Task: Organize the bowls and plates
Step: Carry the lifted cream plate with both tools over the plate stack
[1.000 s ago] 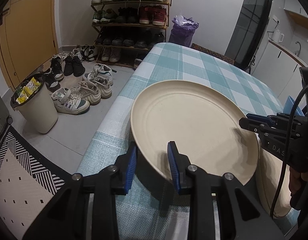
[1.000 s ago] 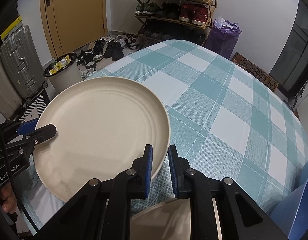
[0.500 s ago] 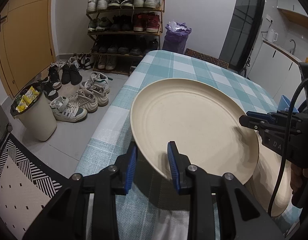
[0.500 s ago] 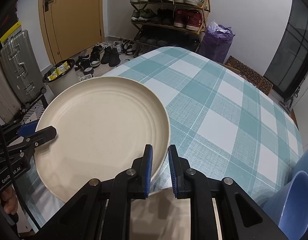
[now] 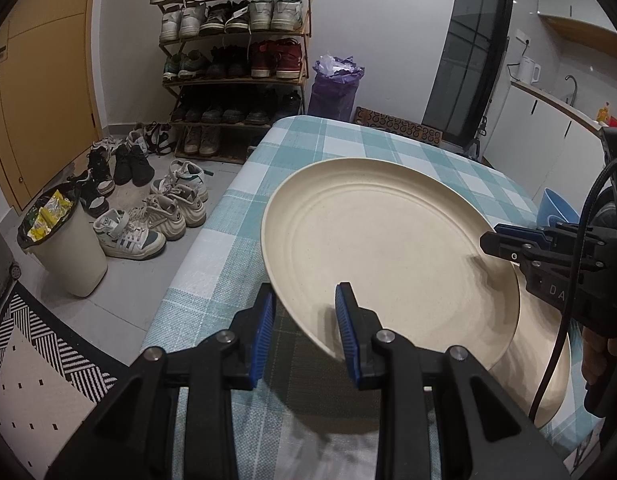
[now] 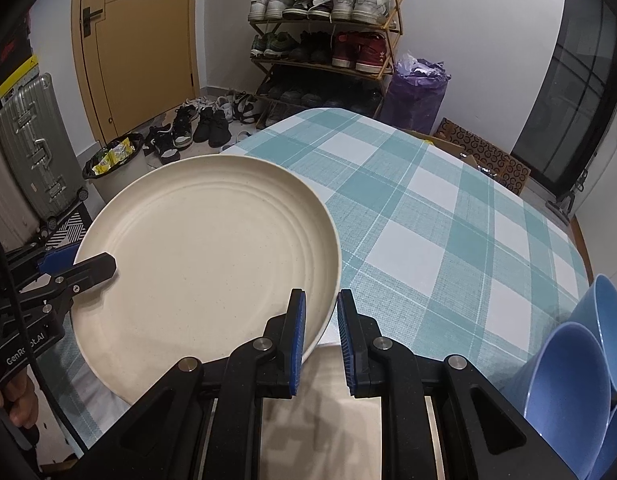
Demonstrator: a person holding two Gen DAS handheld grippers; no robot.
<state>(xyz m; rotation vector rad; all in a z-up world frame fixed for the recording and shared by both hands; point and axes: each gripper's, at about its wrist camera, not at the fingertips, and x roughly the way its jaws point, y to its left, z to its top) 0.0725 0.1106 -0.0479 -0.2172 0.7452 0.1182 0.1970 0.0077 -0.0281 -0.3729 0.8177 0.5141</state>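
Both pairs of fingers are closed on the rim of one cream plate (image 5: pixel 388 256), each at an opposite side. The left gripper (image 5: pixel 304 324) pinches the near-left edge, and the right gripper (image 6: pixel 320 336) pinches the near-right edge, so the plate hangs between them above the surface (image 6: pixel 448 216), slightly tilted. Holding it at two sides probably keeps this wide, flat plate from tipping, which one thin pinch could not do well.

Under the lifted plate, near the right side, a second cream plate (image 5: pixel 548 368) lies on the checked cloth, partly hidden. I judge that the plates are being gathered into one stack, and this one may go onto the other or to a new place.

Blue bowls (image 6: pixel 580 376) stand close together at the near-right edge of the surface; they could be in the way if the plate goes right. The far part of the surface is open. Beyond it, on the floor, are a shoe rack (image 5: pixel 236 60), loose shoes and a bin (image 5: pixel 68 248).
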